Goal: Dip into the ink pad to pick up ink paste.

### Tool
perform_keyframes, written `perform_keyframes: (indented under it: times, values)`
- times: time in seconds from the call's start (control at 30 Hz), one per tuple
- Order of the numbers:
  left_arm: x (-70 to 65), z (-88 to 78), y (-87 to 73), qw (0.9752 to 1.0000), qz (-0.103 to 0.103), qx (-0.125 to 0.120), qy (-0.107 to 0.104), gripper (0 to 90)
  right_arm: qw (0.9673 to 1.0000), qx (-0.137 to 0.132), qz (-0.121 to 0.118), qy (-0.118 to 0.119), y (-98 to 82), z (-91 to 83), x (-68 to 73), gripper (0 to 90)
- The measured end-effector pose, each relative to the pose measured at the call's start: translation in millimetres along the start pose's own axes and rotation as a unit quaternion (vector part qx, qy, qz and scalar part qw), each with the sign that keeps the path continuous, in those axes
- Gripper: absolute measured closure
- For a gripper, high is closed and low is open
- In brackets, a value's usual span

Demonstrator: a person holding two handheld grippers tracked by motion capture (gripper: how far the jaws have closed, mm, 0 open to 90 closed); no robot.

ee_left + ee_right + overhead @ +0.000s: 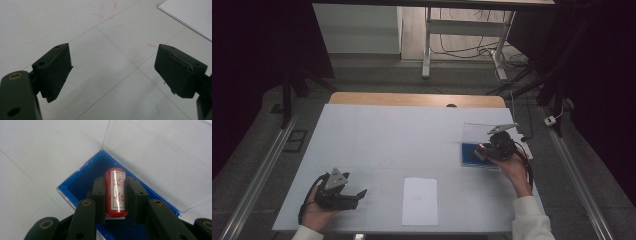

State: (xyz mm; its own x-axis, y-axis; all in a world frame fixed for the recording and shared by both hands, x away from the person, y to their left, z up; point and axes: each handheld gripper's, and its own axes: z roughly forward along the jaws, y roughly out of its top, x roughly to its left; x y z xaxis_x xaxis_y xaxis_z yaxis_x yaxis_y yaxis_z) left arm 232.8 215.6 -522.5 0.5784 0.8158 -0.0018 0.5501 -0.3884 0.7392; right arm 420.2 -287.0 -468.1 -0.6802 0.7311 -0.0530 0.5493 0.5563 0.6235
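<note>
1 red stamp (pixel 115 192), 1 blue box (pixel 82 181), 1 paper sheet (pixel 420 201), 2 grippers

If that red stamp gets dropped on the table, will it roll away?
Probably. The red stamp looks round like a cylinder, so on its side it would likely roll. Its glossy surface may be slippery, though the right gripper clamps it firmly over the blue box.

At four o'clock of the high view, the small red cylindrical stamp (pixel 115 192) is too small to tell, and the shallow blue-lined case (pixel 468 155) sits half-hidden.
</note>
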Motion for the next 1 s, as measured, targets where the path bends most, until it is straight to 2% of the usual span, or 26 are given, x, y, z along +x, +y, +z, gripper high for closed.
perform_keyframes:
  times: [0.07,0.23,0.33,0.7,0.87,1.0]
  values:
    - [0.0,0.6,-0.1,1.0,0.001,0.001,0.0,14.4,1.0,0.001,-0.002,-0.003,1.1,-1.0,0.7,69.9]
    - [0.6,0.7,-0.2,1.0,0.002,0.001,-0.001,14.4,0.9996,-0.027,0.011,0.004,3.2,-12.3,0.0,70.0]
    - [0.2,0.4,-0.2,1.0,0.003,0.001,0.0,14.4,0.9993,-0.038,0.005,0.001,4.8,-20.7,0.3,70.0]
    - [0.0,0.1,-0.1,1.0,0.003,0.002,-0.002,14.4,0.9967,-0.081,0.005,-0.006,11.2,-47.6,2.2,70.1]
    - [-0.3,0.2,-0.1,1.0,0.003,0.002,-0.003,14.4,0.9967,-0.081,0.002,-0.008,12.1,-50.1,2.9,70.1]
    - [-0.5,1.2,-0.4,1.0,0.004,0.004,-0.002,14.4,0.9973,-0.071,-0.007,-0.015,13.7,-47.8,4.7,70.1]
